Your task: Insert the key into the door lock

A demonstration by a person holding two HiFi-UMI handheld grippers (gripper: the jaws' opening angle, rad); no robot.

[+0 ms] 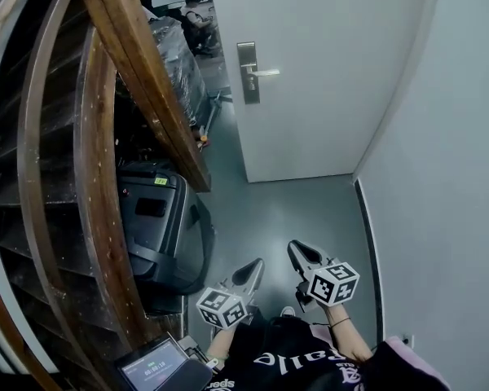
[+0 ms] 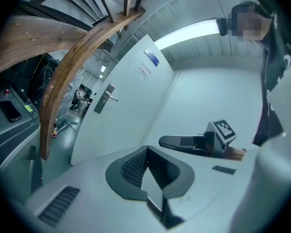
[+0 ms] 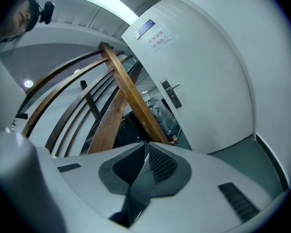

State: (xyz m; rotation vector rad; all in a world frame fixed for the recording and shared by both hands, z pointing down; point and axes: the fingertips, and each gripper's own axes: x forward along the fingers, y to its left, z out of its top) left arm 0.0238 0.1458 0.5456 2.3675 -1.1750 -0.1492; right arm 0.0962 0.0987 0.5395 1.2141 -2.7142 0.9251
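The door (image 1: 310, 72) is white, and its lock plate (image 1: 248, 72) is silver-grey. The stair rail (image 1: 147, 80) is brown wood with darker grain lines. The floor (image 1: 285, 210) is dull blue-grey. The two marker cubes (image 1: 221, 308) (image 1: 334, 282) are white with black square patterns.

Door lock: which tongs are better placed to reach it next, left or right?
Right, by a little, I judge. The right tongs sit further forward toward the door lock than the left tongs. Both are shut, empty, and far from it.
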